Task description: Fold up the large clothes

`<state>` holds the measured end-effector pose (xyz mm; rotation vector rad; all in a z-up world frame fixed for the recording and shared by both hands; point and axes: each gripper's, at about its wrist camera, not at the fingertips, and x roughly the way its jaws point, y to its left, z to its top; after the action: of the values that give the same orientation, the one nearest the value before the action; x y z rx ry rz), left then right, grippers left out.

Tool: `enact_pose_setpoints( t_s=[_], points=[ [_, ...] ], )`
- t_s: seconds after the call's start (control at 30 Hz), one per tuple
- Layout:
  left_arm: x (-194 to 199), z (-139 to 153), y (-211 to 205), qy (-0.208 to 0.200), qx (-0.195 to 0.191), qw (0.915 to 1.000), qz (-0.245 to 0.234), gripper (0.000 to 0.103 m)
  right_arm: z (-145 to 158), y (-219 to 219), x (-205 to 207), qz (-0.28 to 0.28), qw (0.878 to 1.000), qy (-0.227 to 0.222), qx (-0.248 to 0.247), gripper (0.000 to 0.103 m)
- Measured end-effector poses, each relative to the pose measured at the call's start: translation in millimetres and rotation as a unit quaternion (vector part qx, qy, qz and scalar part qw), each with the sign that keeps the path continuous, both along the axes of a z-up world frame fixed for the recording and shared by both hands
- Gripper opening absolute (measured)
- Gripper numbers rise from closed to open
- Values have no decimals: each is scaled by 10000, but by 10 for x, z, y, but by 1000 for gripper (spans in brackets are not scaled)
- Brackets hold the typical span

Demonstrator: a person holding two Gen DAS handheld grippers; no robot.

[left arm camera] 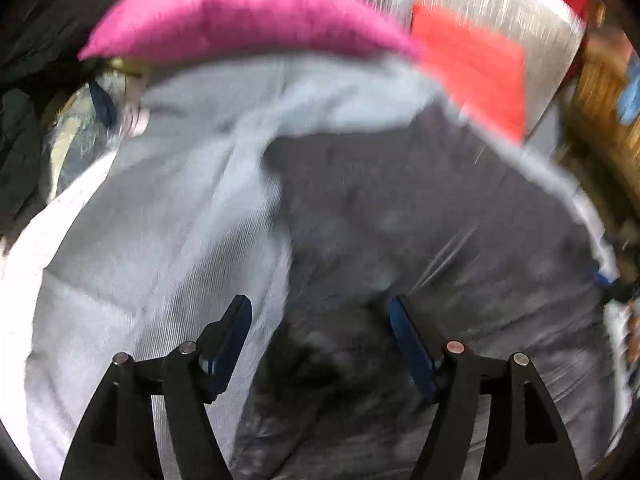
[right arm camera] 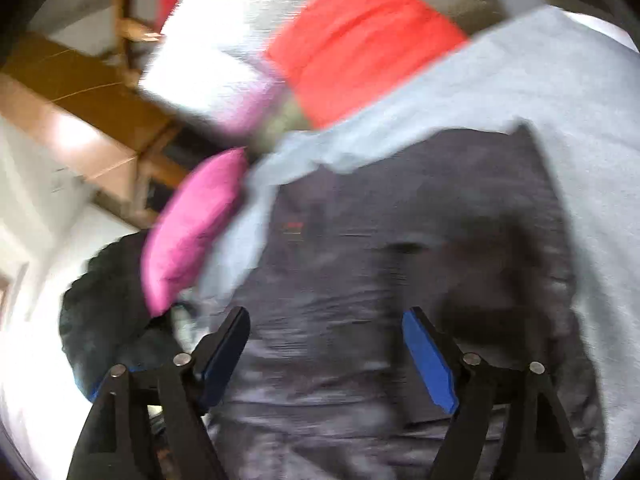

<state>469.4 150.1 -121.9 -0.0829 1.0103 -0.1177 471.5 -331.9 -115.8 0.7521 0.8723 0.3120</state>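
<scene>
A dark grey garment (left arm camera: 420, 208) lies spread on a pale grey sheet (left arm camera: 160, 208); both views are blurred by motion. My left gripper (left arm camera: 322, 312) hangs over the garment's left edge, open, with nothing between its blue pads. In the right wrist view the same dark garment (right arm camera: 400, 240) fills the middle, with the pale sheet (right arm camera: 560, 92) behind and to its right. My right gripper (right arm camera: 326, 320) stands open above the garment, its jaws empty.
A pink cushion (left arm camera: 240, 12) and a red cushion (left arm camera: 476, 64) lie at the far side of the sheet. In the right wrist view the pink cushion (right arm camera: 192, 228), red cushion (right arm camera: 360, 36), a wooden frame (right arm camera: 80, 92) and a dark bundle (right arm camera: 108, 312) sit to the left.
</scene>
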Motion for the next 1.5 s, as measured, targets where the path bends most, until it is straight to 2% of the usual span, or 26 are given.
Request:
enact_pose_setpoints(
  t_s=[0.03, 0.07, 0.13, 0.17, 0.23, 0.27, 0.3, 0.33, 0.37, 0.4, 0.47, 0.57, 0.63, 0.7, 0.8, 0.9, 0.97, 1.03, 1.17, 1.5],
  points=[
    [-2, -71, 22, 131, -52, 9999, 61, 75, -117, 18, 4, -26, 9998, 173, -5, 82],
    [-46, -51, 71, 86, -198, 9996, 200, 74, -159, 15, 5, -31, 9998, 184, 43, 82],
    [-174, 72, 119, -147, -335, 9988, 325, 74, -28, 43, -77, -39, 10000, 47, 34, 82],
    [-270, 149, 130, -380, -351, 9981, 335, 74, 83, 55, -150, 52, 9997, -167, 155, 82],
    [-359, 172, 95, -582, -126, 9974, 397, 78, 249, 78, -285, 93, 9987, -491, 83, 83],
    [-332, 97, 37, -440, 108, 9982, 390, 81, 264, 50, -360, 9, 9984, -567, 26, 84],
    [-263, -4, -26, -165, 234, 9988, 404, 81, 189, 25, -369, -42, 9990, -433, 29, 90],
    [-239, -63, -15, 23, 165, 9990, 424, 81, 77, -14, -350, -53, 9998, -183, 9, 90],
    [-259, -42, 11, 97, 84, 9987, 498, 81, -100, -44, -293, -22, 9997, 223, -21, 87],
    [-318, 52, 31, 72, 53, 9983, 584, 81, -134, -73, -306, -45, 9997, 256, -6, 84],
    [-505, 292, 49, -272, -60, 9981, 543, 81, 98, -84, -458, -140, 9998, 130, -73, 87],
    [-940, 586, 28, -628, 47, 9975, 333, 82, 499, -65, -789, 36, 9989, -428, -175, 87],
    [-1306, 692, 58, -762, -5, 9967, 286, 85, 741, -78, -1218, 33, 9967, -729, -368, 87],
    [-1685, 719, 110, -859, -177, 9959, 240, 87, 799, -113, -1708, 41, 9953, -792, -549, 87],
    [-2301, 591, 222, -830, -352, 9955, 307, 88, 693, -140, -2368, 33, 9936, -761, -830, 88],
    [-2671, 385, 252, -647, -381, 9963, 408, 88, 387, -219, -3195, -104, 9906, -432, -1295, 88],
    [-2842, 199, 302, -441, -411, 9970, 480, 88, 171, -324, -3586, -226, 9922, -193, -1207, 88],
    [-2969, 91, 327, -244, -438, 9971, 577, 88, -24, -286, -3785, -307, 9946, -1, -990, 88],
    [-3091, 6, 325, -114, -466, 9968, 632, 88, -224, -247, -4047, -376, 9963, 95, -772, 88],
    [-3238, -219, 351, 177, -345, 9962, 778, 88, -483, -15, -3977, -153, 9992, 136, -339, 88]
  ],
)
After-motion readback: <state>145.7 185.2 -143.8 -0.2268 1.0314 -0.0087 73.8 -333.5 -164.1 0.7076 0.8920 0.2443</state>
